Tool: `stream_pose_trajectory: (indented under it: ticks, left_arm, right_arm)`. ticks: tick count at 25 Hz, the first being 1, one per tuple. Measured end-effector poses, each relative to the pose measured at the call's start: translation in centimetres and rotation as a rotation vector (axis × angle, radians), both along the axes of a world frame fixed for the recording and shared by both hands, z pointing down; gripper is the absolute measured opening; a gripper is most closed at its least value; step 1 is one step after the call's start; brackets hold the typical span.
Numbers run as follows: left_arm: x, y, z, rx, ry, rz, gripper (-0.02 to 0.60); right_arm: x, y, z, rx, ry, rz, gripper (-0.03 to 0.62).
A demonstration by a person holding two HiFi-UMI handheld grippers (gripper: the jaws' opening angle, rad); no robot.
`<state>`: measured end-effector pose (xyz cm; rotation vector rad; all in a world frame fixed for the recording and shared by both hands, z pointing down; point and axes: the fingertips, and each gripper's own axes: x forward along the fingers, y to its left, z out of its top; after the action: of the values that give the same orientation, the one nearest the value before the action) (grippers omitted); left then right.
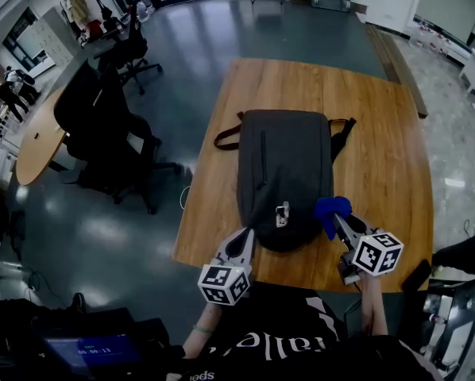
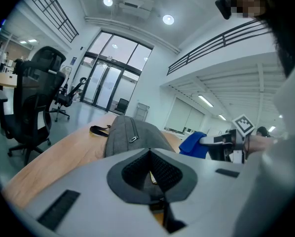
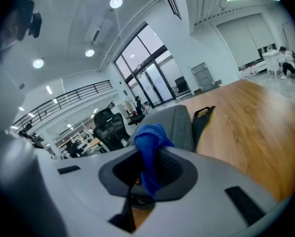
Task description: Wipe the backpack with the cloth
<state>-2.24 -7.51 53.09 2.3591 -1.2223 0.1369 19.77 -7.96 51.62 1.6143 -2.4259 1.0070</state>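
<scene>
A dark grey backpack (image 1: 289,157) lies flat on the wooden table (image 1: 380,133), its straps at the far end. My right gripper (image 1: 337,219) is shut on a bunched blue cloth (image 1: 331,209), held just off the backpack's near right edge. In the right gripper view the cloth (image 3: 150,137) sticks up from between the jaws, with the backpack (image 3: 179,122) behind it. My left gripper (image 1: 246,236) is shut with nothing in it, its tip by the backpack's near left corner. The left gripper view shows the backpack (image 2: 130,135) ahead and the cloth (image 2: 194,144) to the right.
Black office chairs (image 1: 102,125) stand on the floor left of the table, beside a curved wooden desk (image 1: 35,141). A loose brown strap (image 1: 225,137) lies at the backpack's far left. A small dark object (image 1: 416,275) sits at the table's near right corner.
</scene>
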Motion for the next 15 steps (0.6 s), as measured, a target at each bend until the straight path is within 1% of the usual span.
stream_pose_trajectory:
  ticks: [4,9,12,15]
  left_arm:
    - [-1.1,0.1,0.1,-0.001,0.002,-0.029,-0.002]
    - [-3.5,0.1,-0.1,0.003,0.004,-0.080,-0.002]
    - [-5.5,0.2,-0.2,0.004,0.005,-0.116,-0.002]
    - [-7.1,0.3,-0.3,0.002,0.009,-0.151,-0.002]
  right_arm:
    - [-6.9,-1.8,-2.1,0.046,-0.038,-0.152,0.055]
    - [-16.9,-3.9,-3.7,0.078,-0.095,-0.344,0.055]
    - [-22.3,-4.9,-3.7,0.082,-0.107,-0.431,0.055]
    - [-25.8,-5.6,-2.8,0.064,-0.099,-0.483,0.055]
